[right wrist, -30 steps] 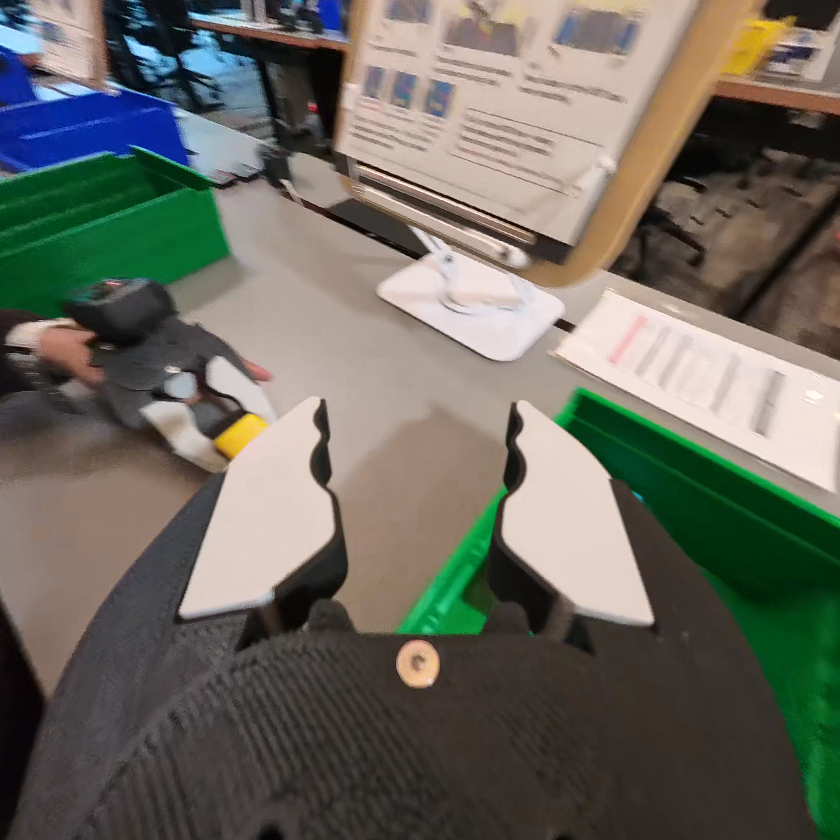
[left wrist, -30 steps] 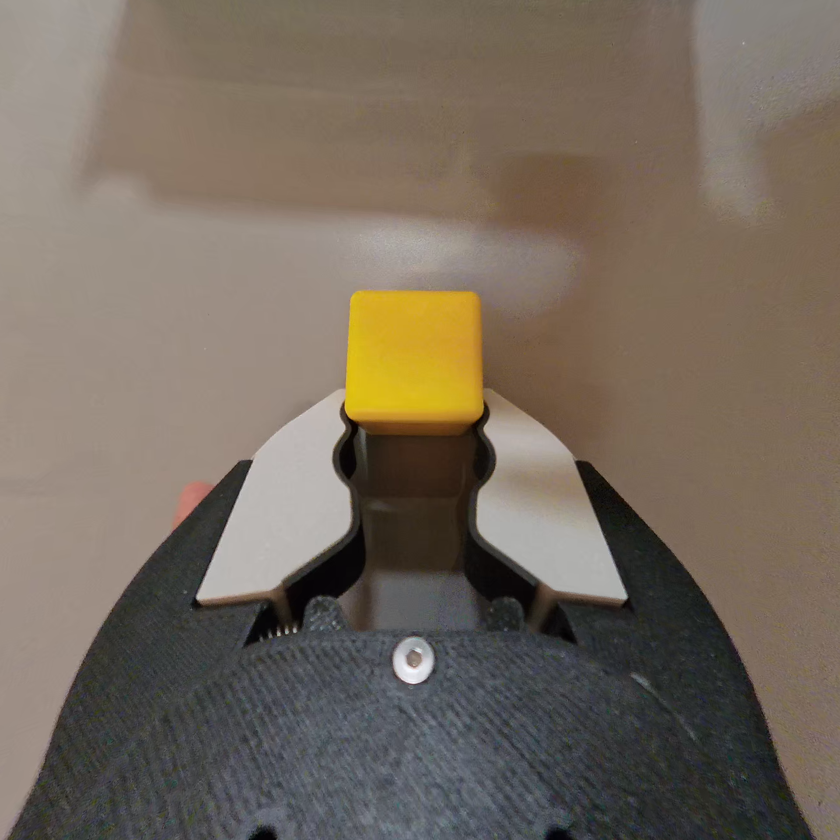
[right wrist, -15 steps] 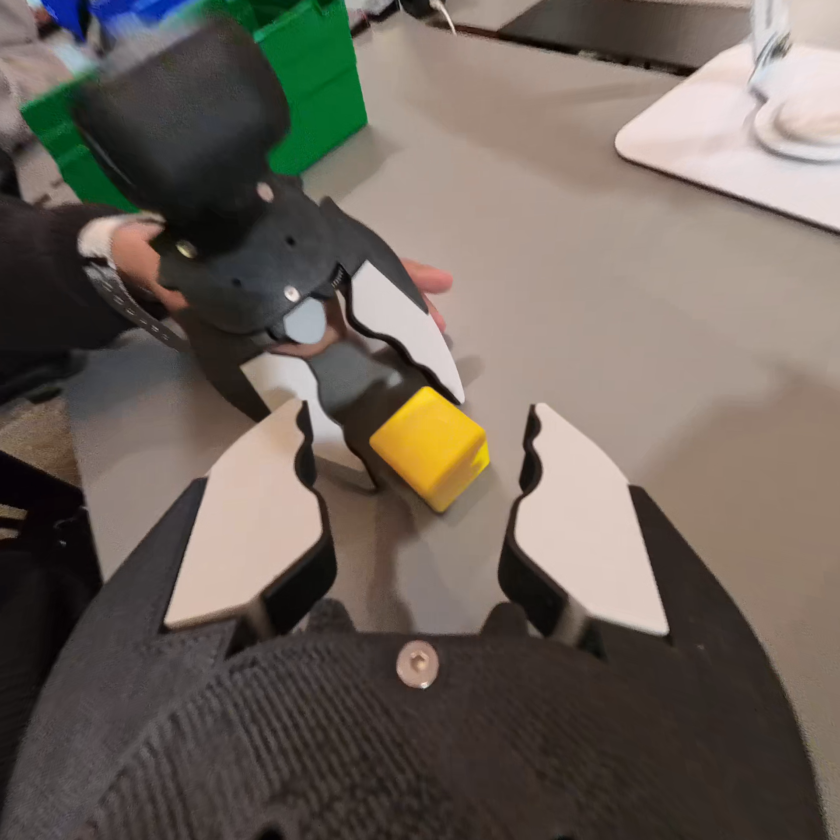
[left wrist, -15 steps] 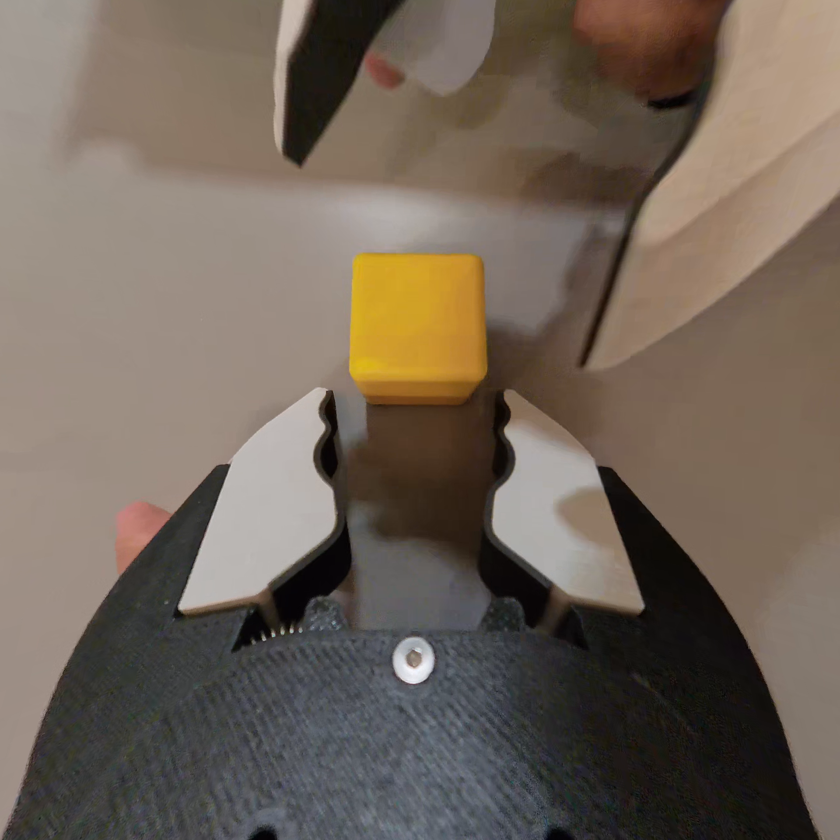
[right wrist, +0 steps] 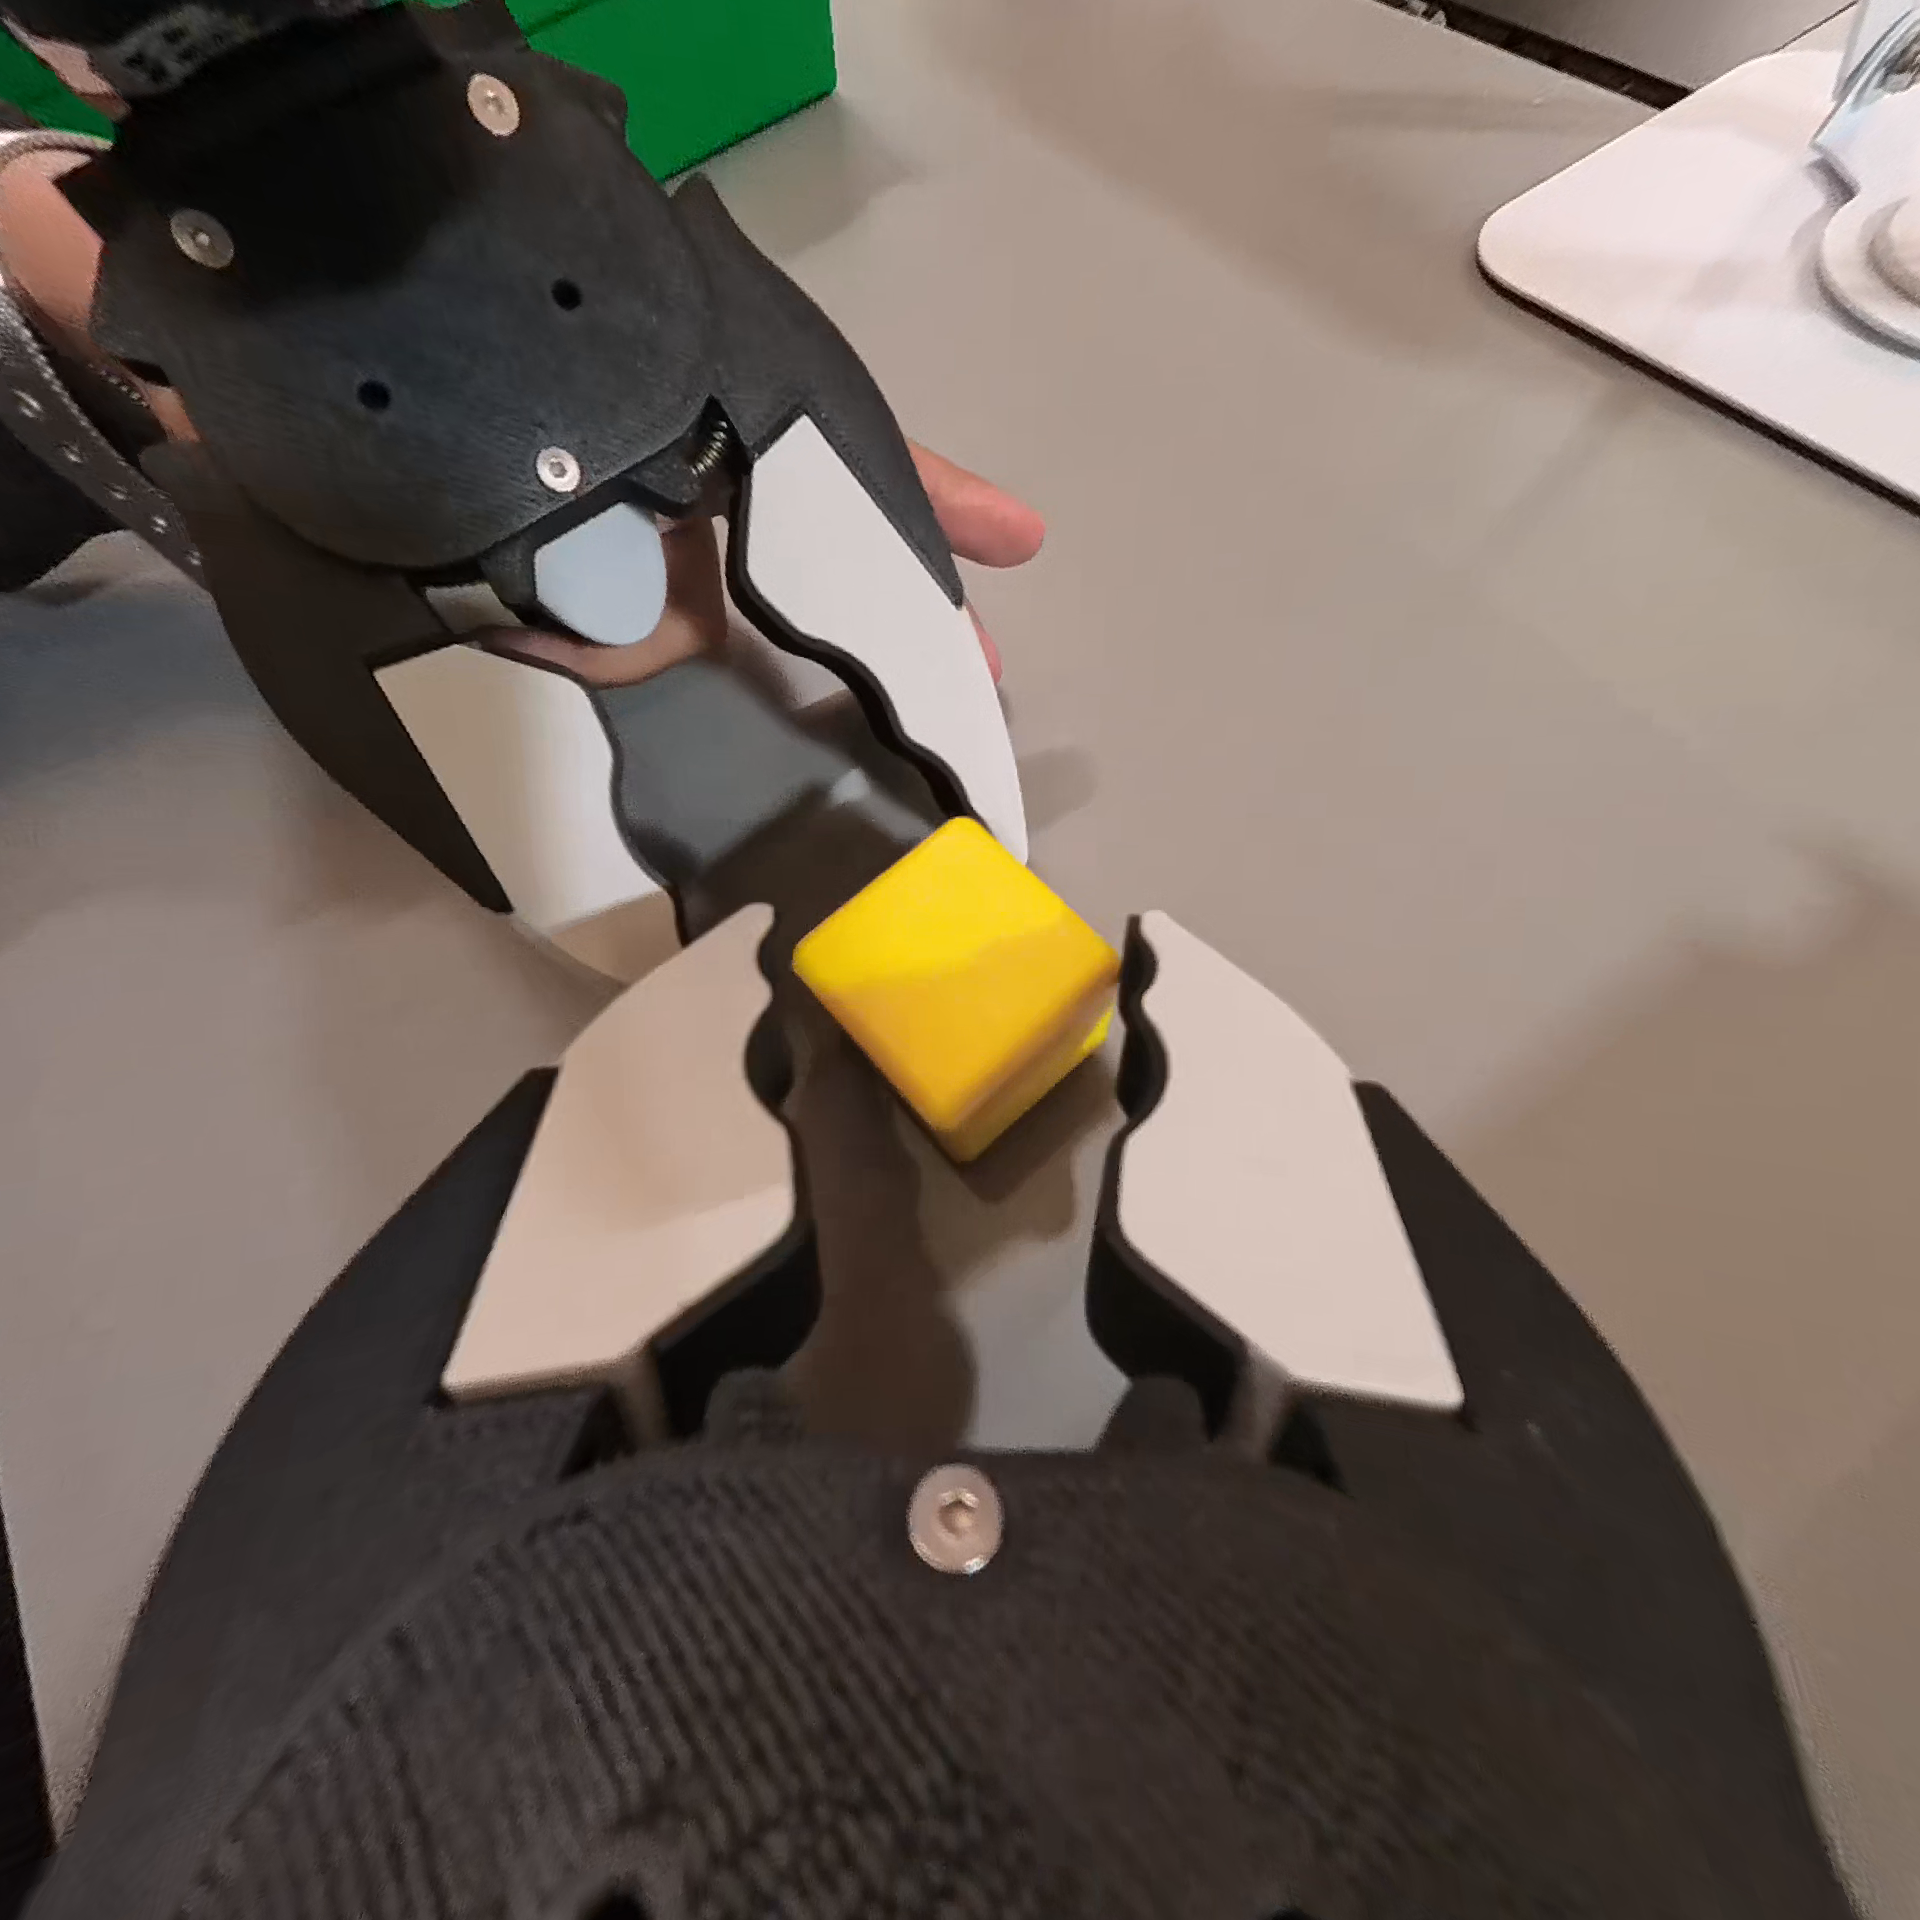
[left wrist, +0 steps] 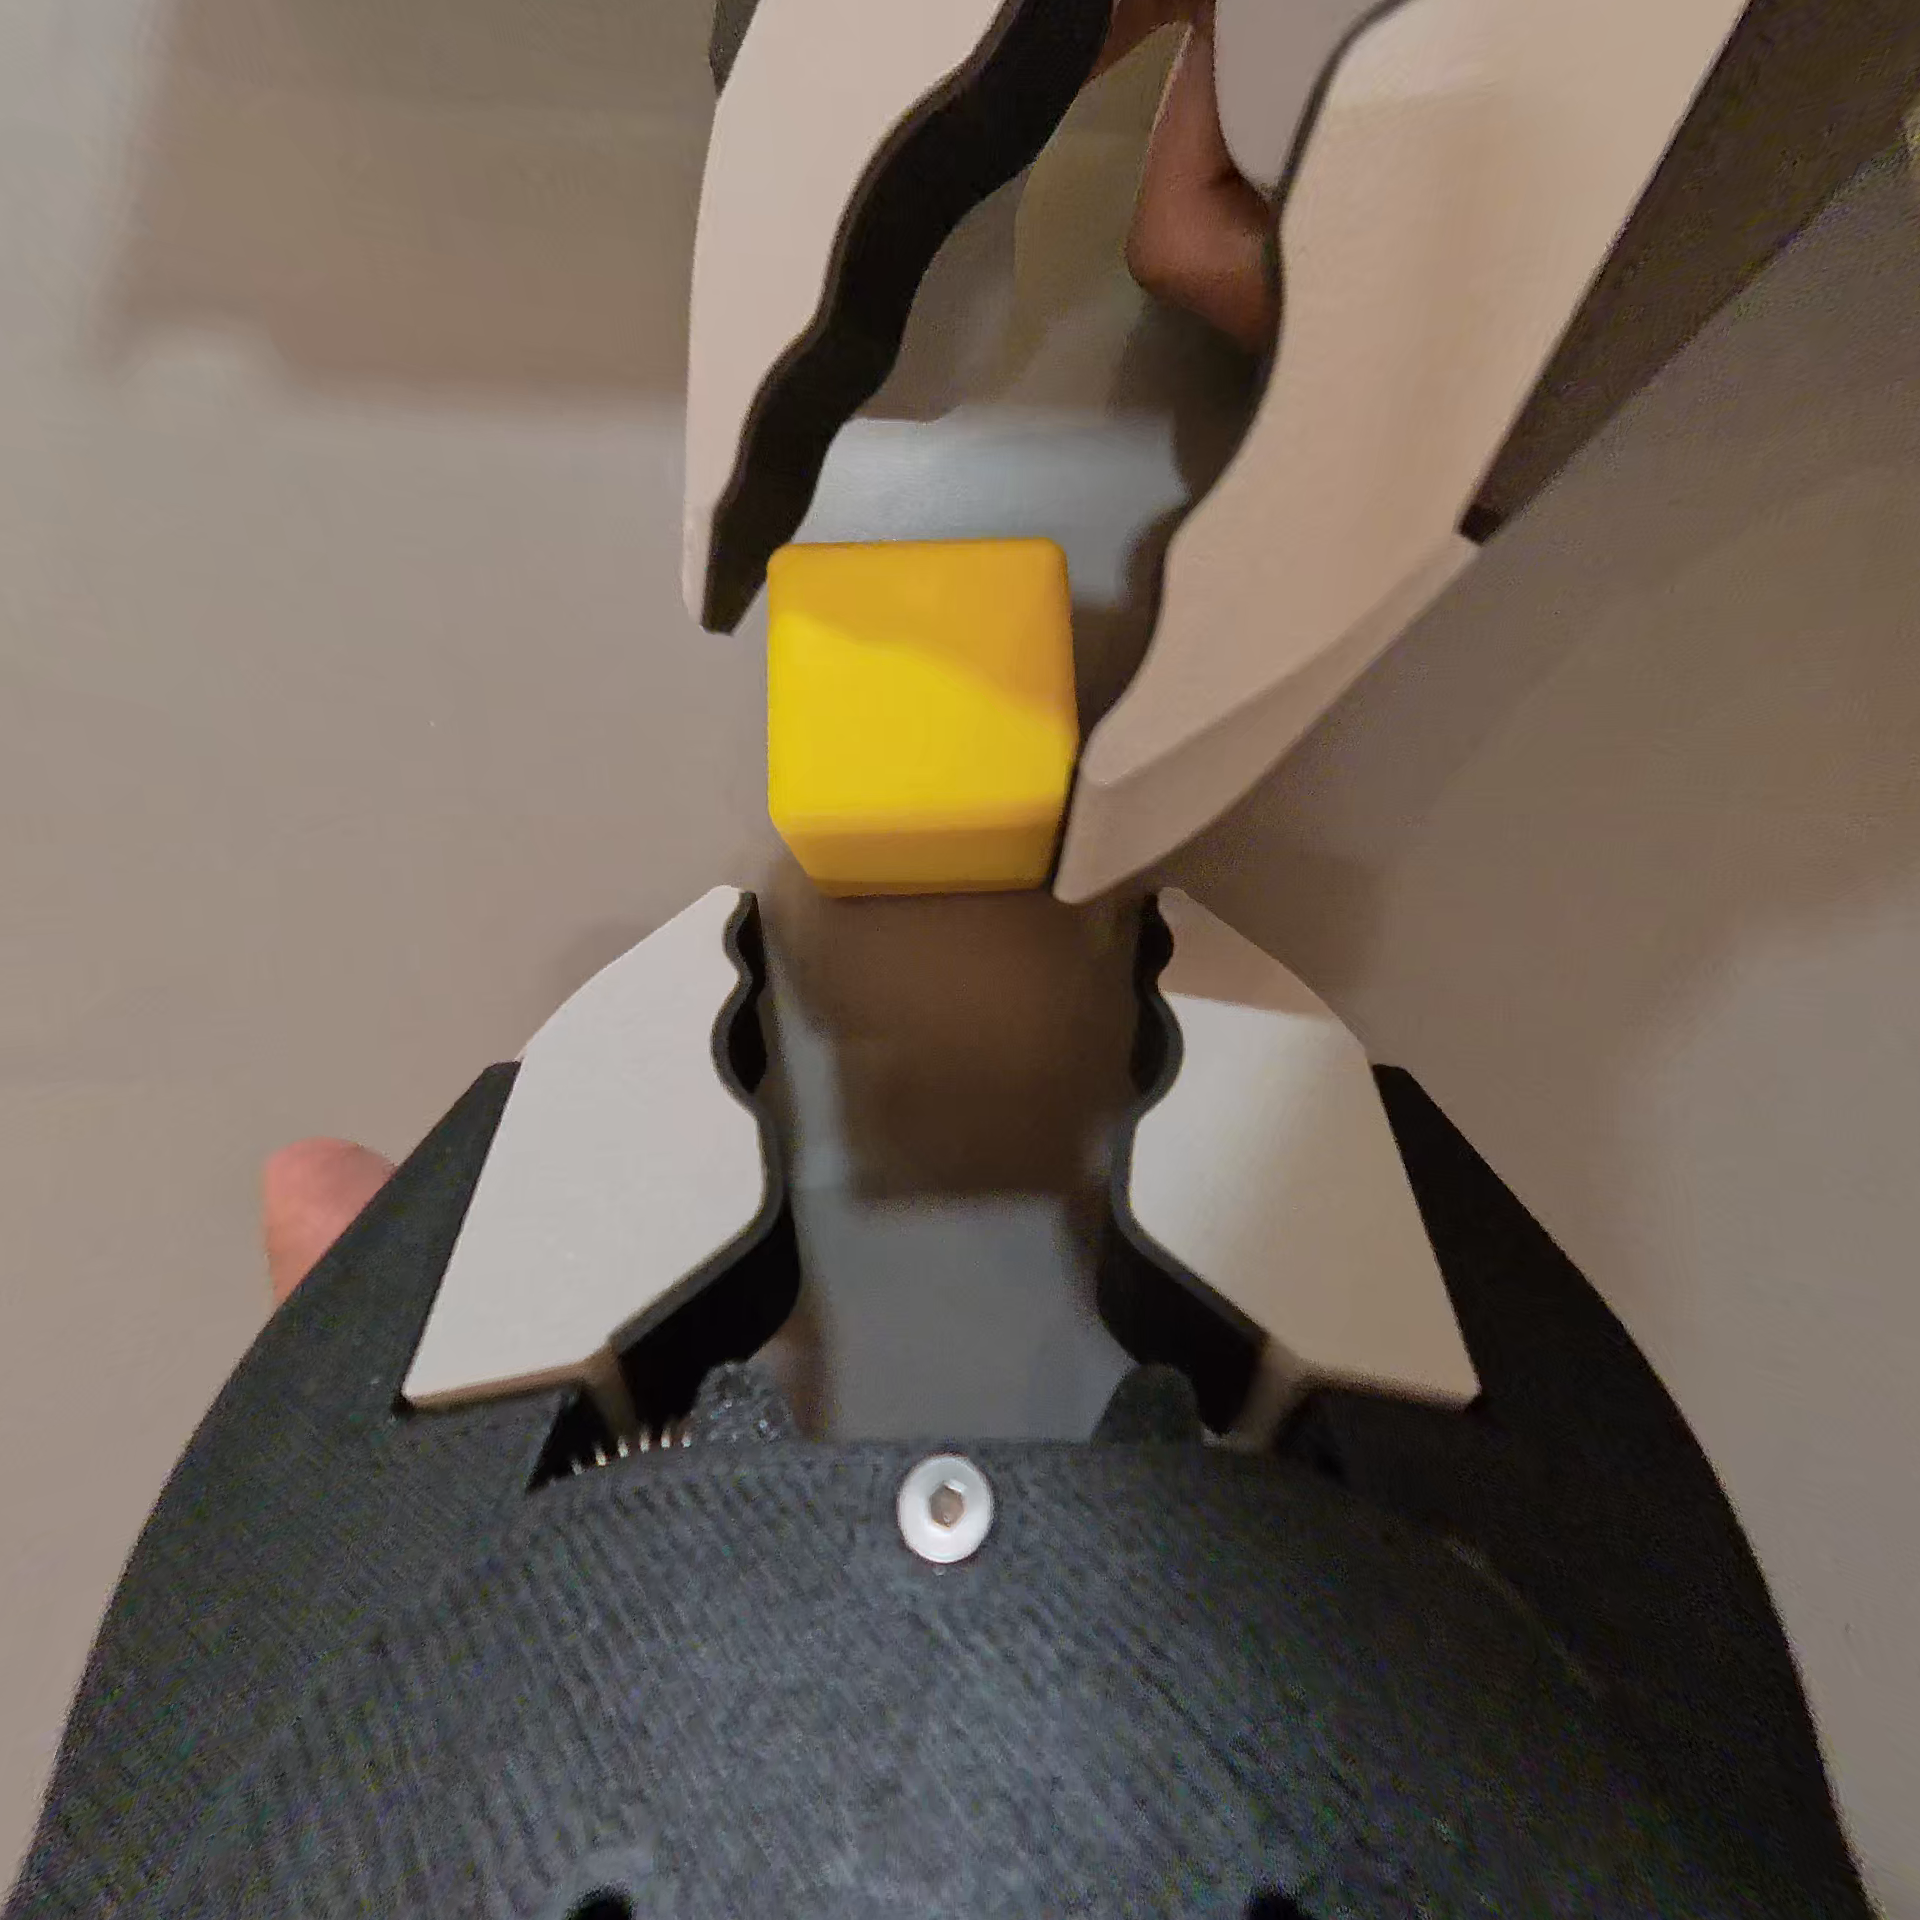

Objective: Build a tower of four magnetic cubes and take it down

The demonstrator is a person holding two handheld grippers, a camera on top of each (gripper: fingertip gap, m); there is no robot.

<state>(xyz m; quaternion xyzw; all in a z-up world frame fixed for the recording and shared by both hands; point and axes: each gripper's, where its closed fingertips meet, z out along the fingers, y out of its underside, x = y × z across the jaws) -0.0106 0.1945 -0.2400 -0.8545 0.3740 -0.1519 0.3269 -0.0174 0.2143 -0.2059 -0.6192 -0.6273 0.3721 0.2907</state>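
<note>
While the yellow cube (right wrist: 956, 977) sits on the grey surface (right wrist: 1403, 675), the right tool (right wrist: 951, 935) brackets it, jaws spread, tips at its sides; actual contact unclear. Left tool (left wrist: 948, 912) is spread too, just short of the cube, holding nothing. Cube looks rigid, smooth, probably light; flat opposite faces suit a pinch, rounded edges may slip. Underside hidden; green bin (right wrist: 686, 73) cut off; white base (right wrist: 1704, 260) partly seen.
</note>
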